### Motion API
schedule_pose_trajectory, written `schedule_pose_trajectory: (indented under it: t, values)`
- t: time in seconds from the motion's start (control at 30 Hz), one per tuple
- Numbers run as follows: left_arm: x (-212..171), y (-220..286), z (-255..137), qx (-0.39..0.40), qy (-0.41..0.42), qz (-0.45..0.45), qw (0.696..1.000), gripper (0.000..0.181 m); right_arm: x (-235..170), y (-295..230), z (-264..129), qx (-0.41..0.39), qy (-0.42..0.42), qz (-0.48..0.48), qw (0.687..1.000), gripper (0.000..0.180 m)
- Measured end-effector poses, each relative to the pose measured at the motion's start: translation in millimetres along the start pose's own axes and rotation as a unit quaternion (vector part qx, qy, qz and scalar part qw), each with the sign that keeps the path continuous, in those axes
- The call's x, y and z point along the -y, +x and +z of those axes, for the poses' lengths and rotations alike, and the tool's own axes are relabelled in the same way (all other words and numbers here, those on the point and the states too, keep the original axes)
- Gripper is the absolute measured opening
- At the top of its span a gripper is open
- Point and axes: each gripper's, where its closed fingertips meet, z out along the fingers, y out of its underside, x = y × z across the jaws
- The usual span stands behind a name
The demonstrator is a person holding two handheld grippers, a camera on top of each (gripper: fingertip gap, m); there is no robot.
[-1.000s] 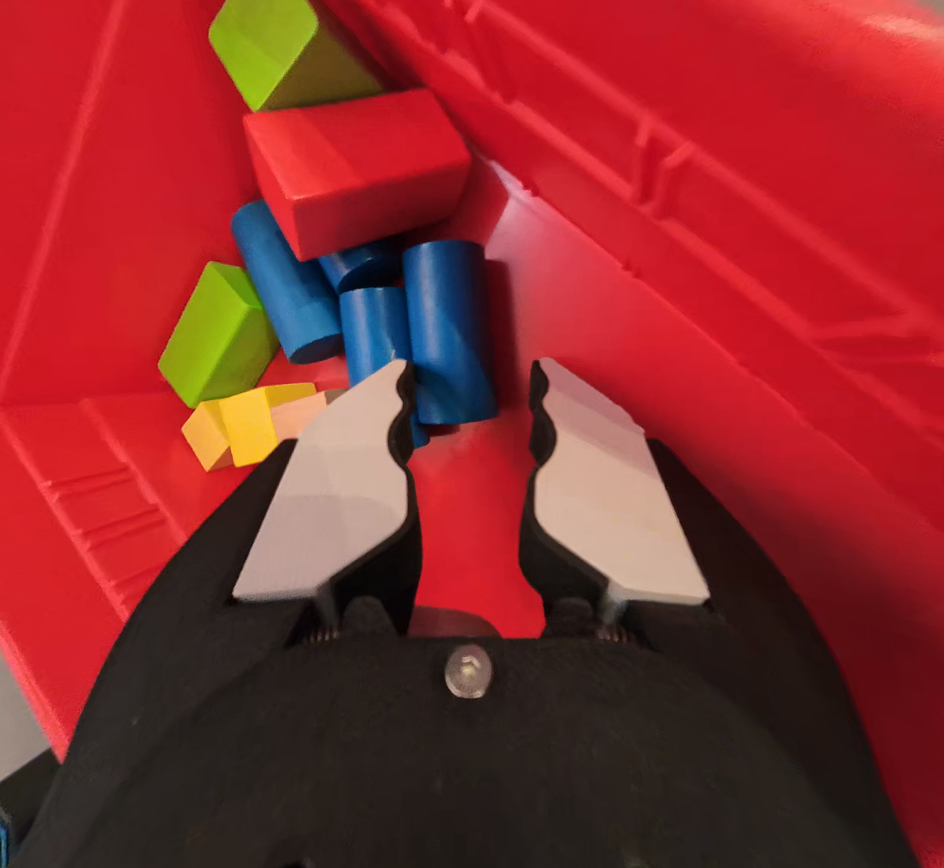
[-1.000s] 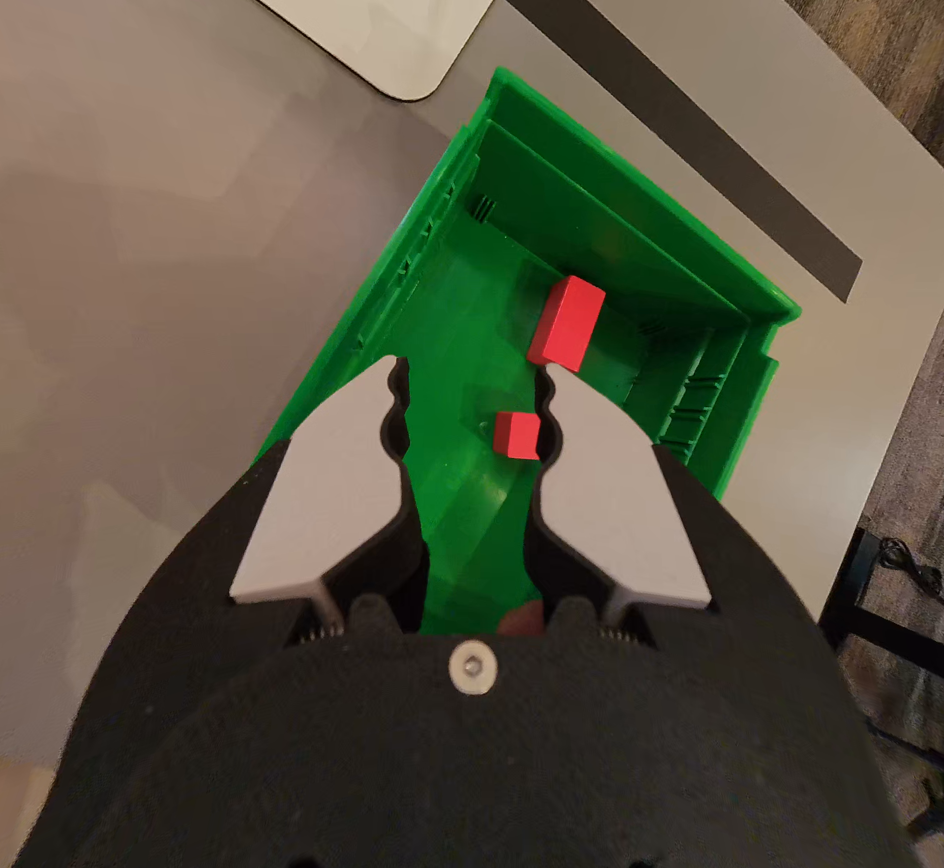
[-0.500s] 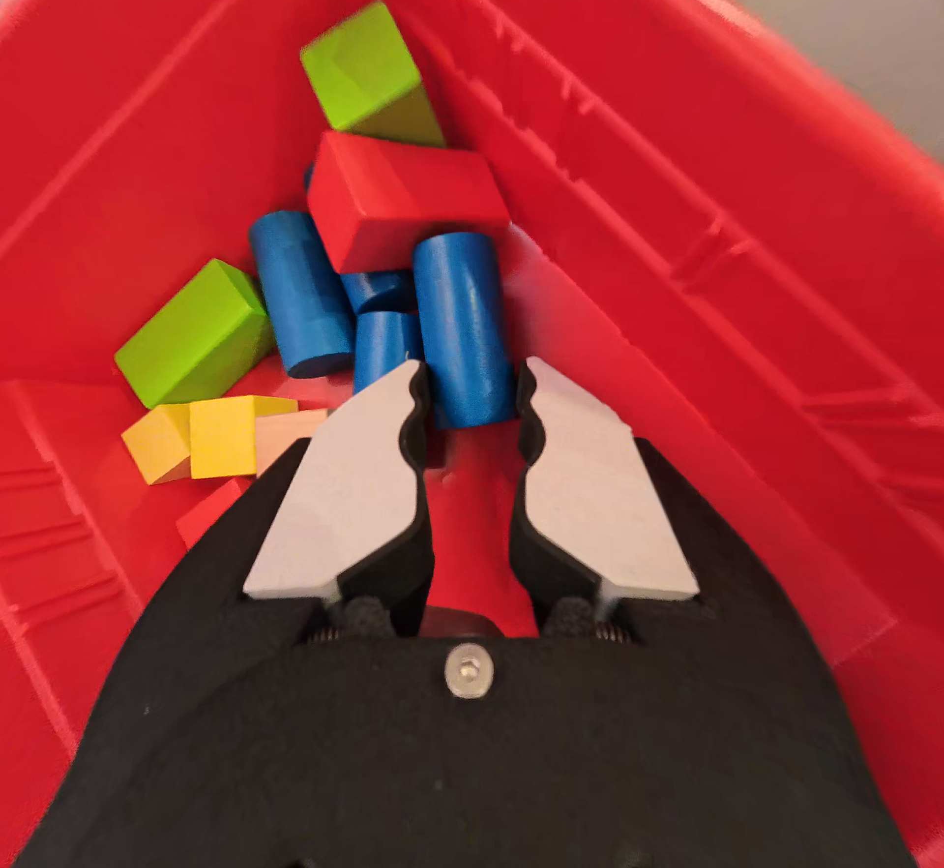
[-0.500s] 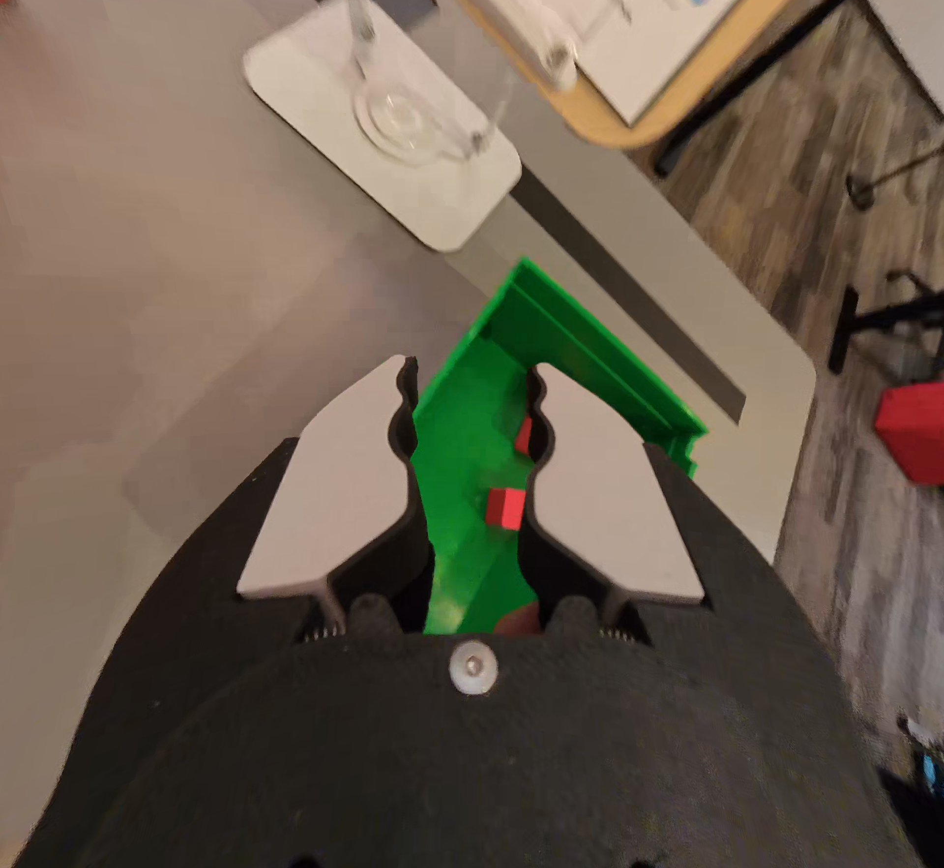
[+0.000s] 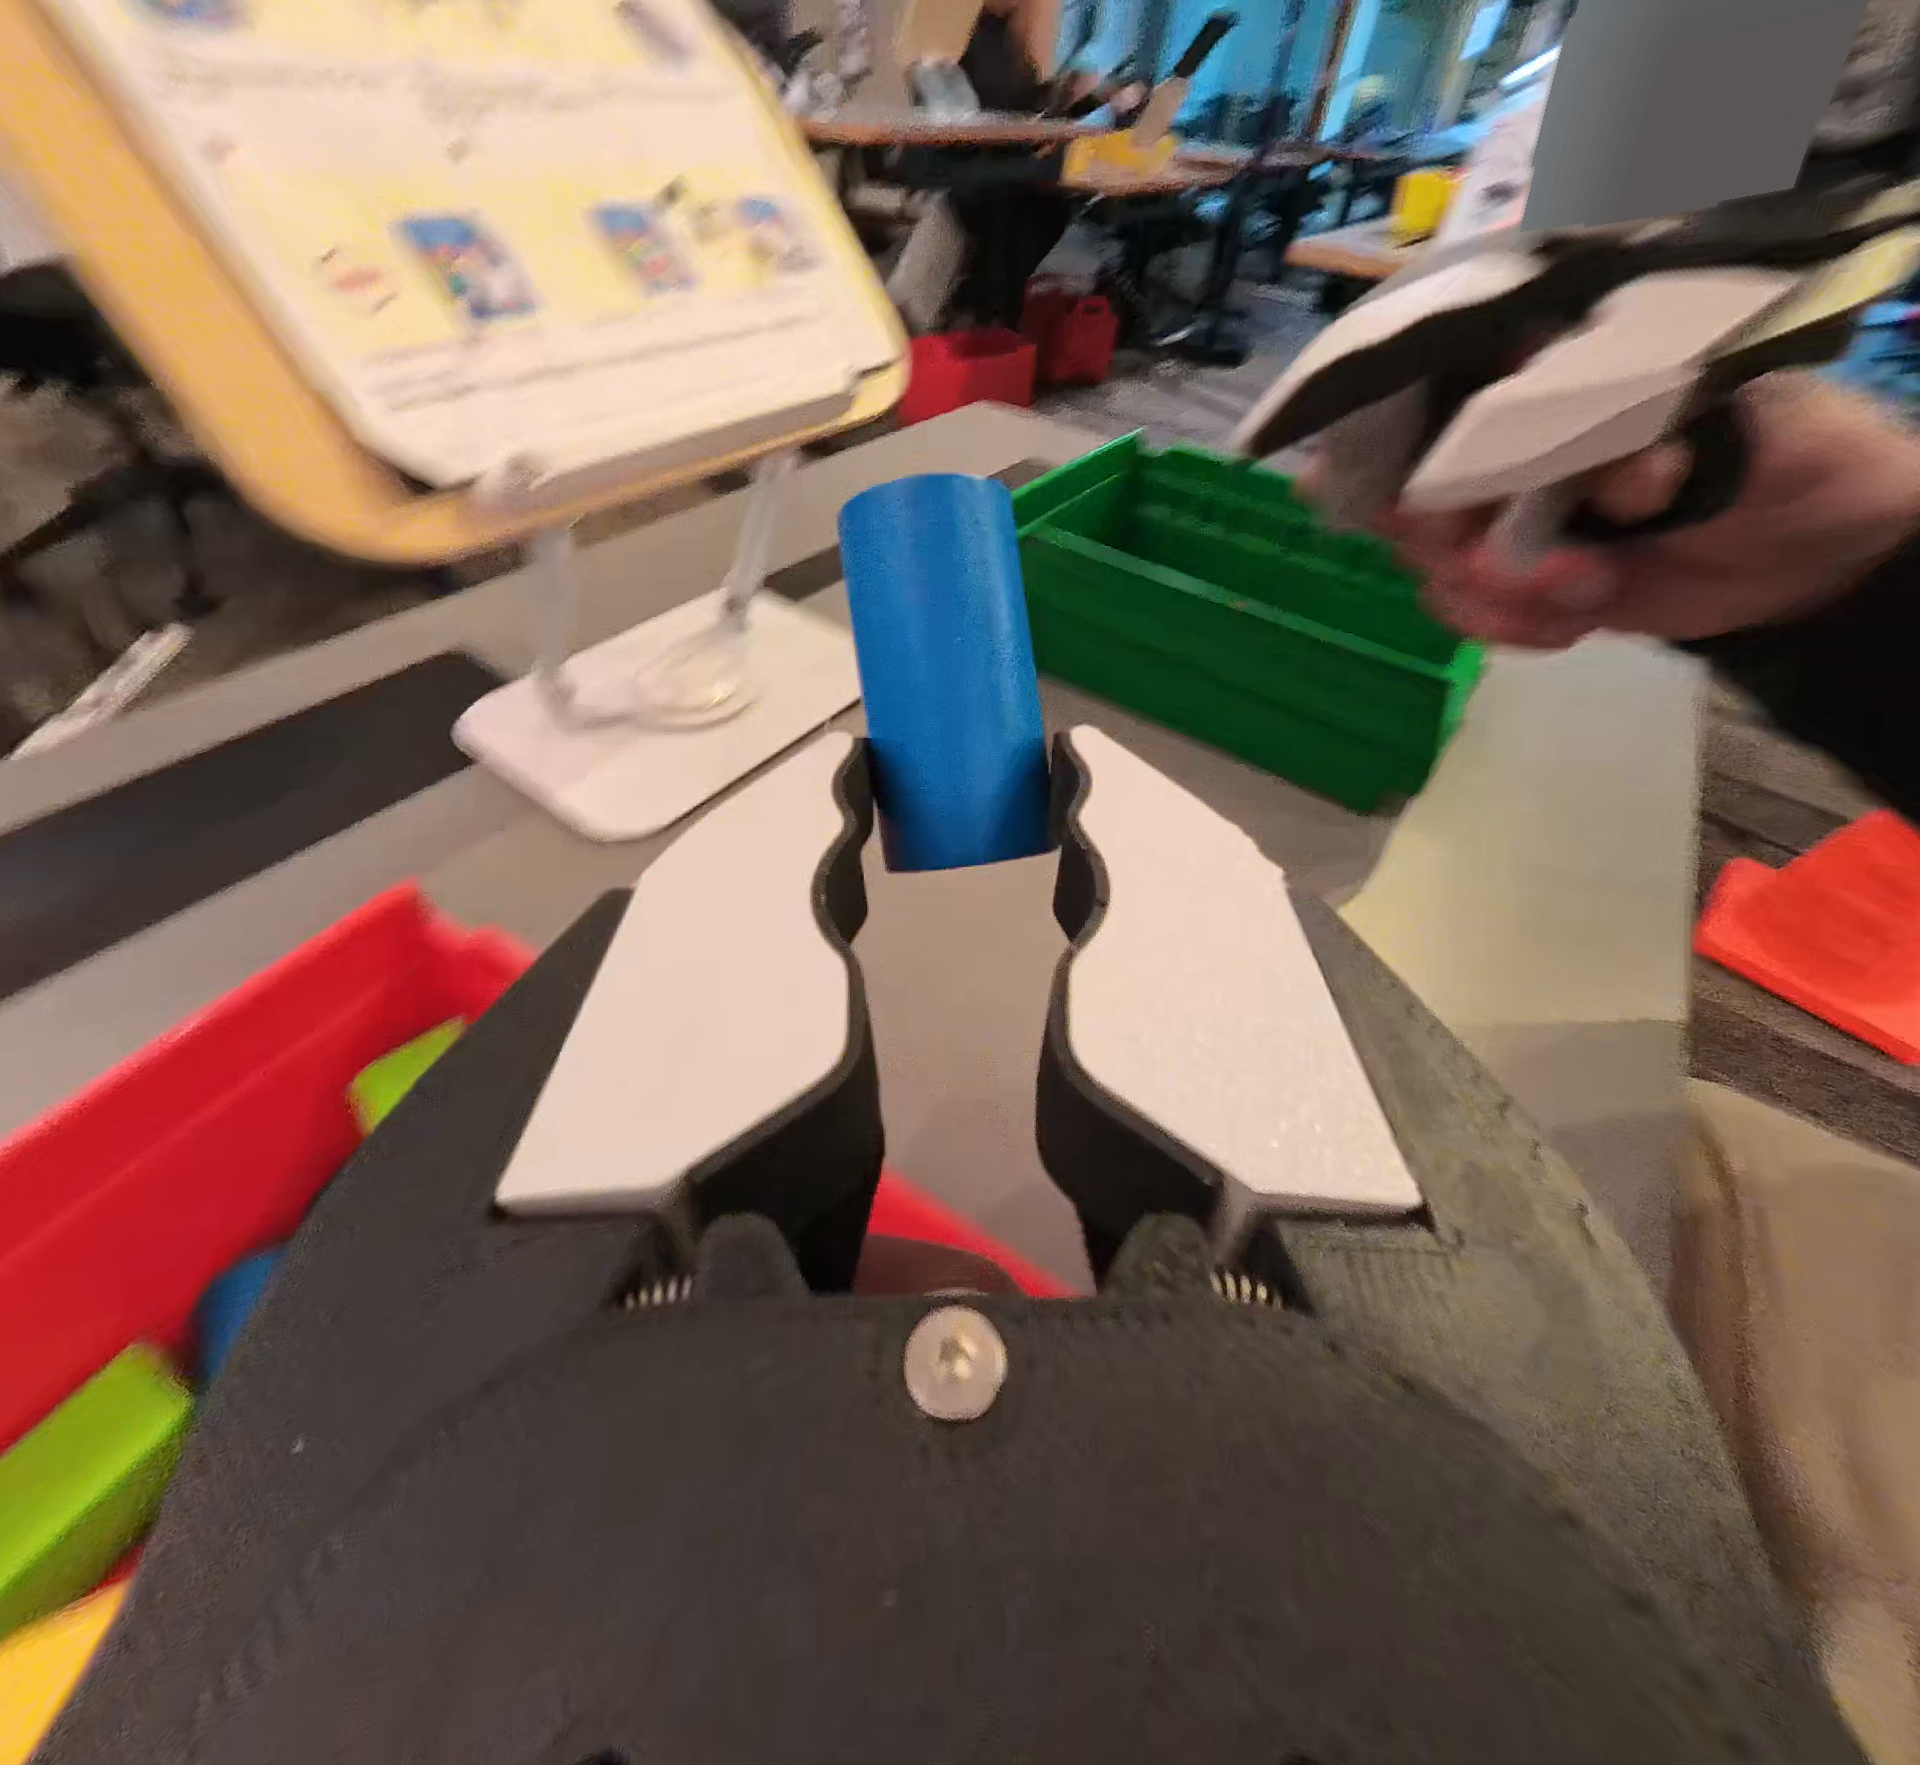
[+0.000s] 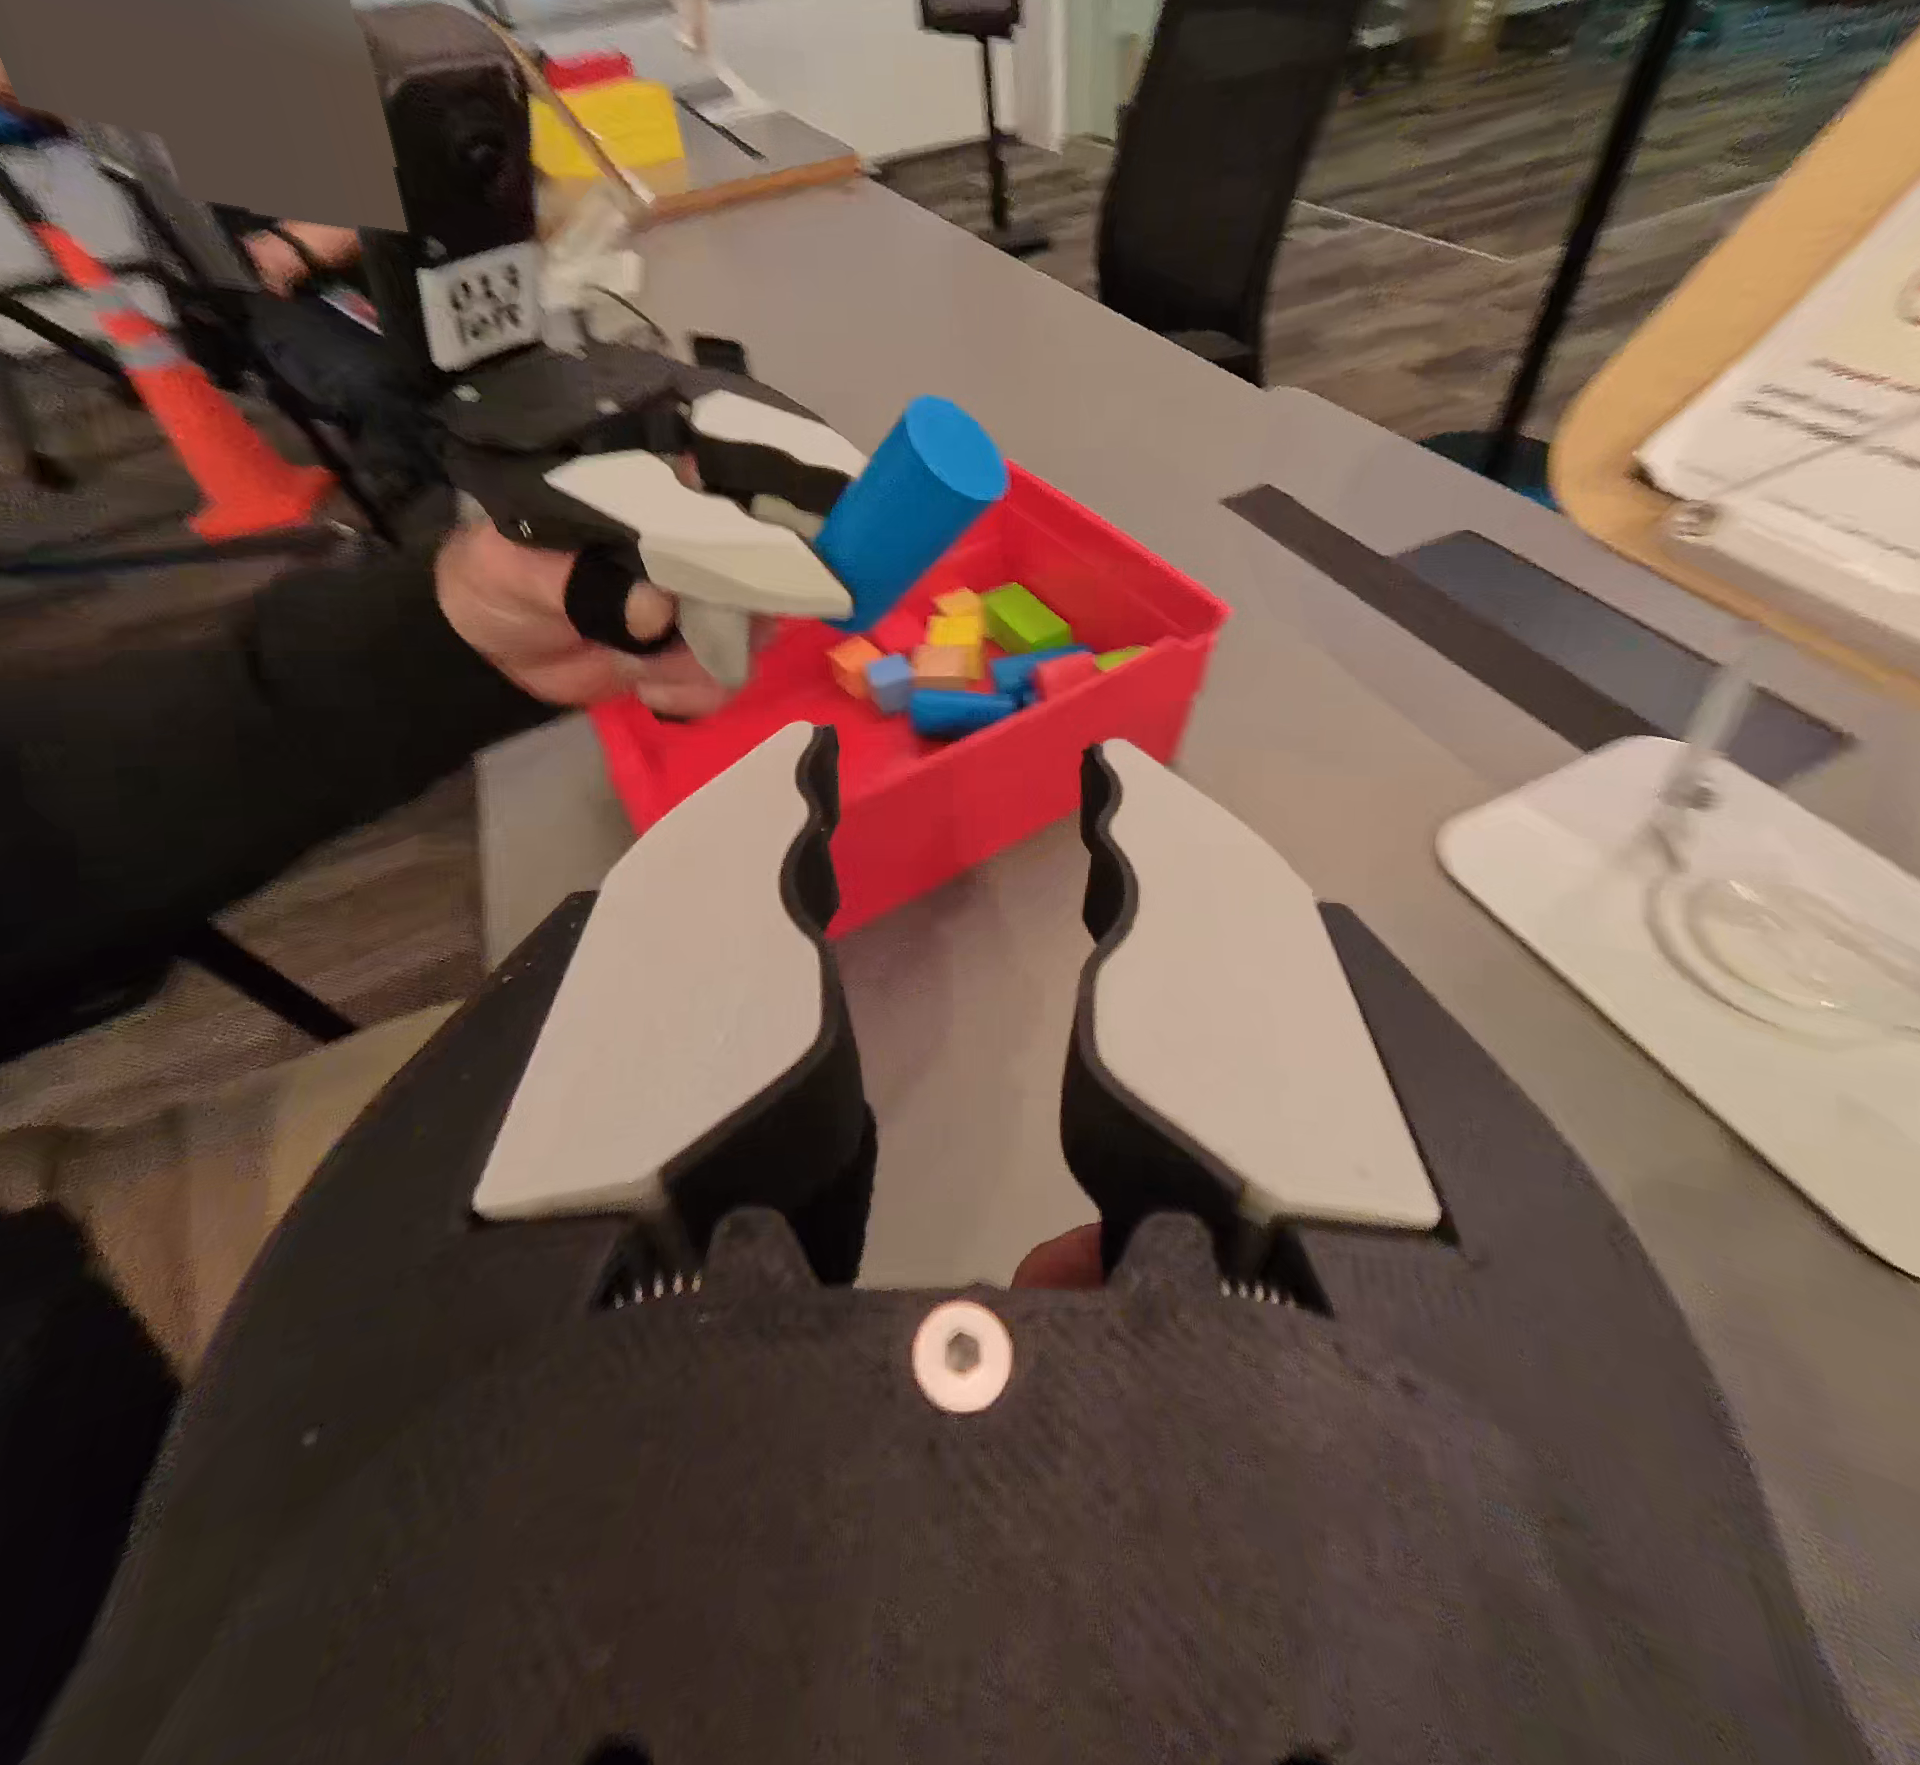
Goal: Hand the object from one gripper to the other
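My left gripper (image 5: pixel 958 785) is shut on a blue wooden cylinder (image 5: pixel 940 676) and holds it up in the air above the table, the cylinder sticking out past the fingertips. In the right wrist view the same cylinder (image 6: pixel 909 510) shows in the left gripper (image 6: pixel 831 536), above the red bin (image 6: pixel 935 811). My right gripper (image 6: pixel 956 811) is open and empty, facing the cylinder from a distance. It also shows, blurred, in the left wrist view (image 5: pixel 1340 458) at the upper right, held by a hand above the green bin (image 5: pixel 1236 624).
The red bin (image 5: pixel 156 1133) holds several coloured blocks (image 6: pixel 956 655). A white stand base (image 6: pixel 1683 946) with a tilted board (image 5: pixel 416 188) stands on the grey table (image 6: pixel 1299 728). A chair (image 6: pixel 1226 105) and an orange cone (image 6: pixel 208 437) stand beyond the table. Across from one pair of fingers to the other is roughly 11 cm.
My left gripper closed on the blue cylinder in the red bin and lifted it out into the air. My right gripper rose from the green bin and turned toward the left gripper.
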Motion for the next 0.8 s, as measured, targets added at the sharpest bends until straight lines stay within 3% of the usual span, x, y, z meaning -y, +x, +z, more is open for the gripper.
schedule_pose_trajectory:
  t: [0.2,0.3,0.8]
  values:
    - [23.5,82.0,29.8,-0.118,0.054,-0.018,0.991,0.033,14.3,-16.9,1.2,0.105,0.108,0.108,0.983,0.047]
    - [22.6,98.9,35.7,-0.146,0.059,-0.029,0.987,0.032,14.8,-25.9,-0.1,0.127,0.108,0.088,0.982,0.038]
    - [36.7,111.7,36.1,-0.161,0.094,-0.049,0.981,0.035,33.3,-29.6,-15.7,0.130,0.134,0.072,0.980,0.031]
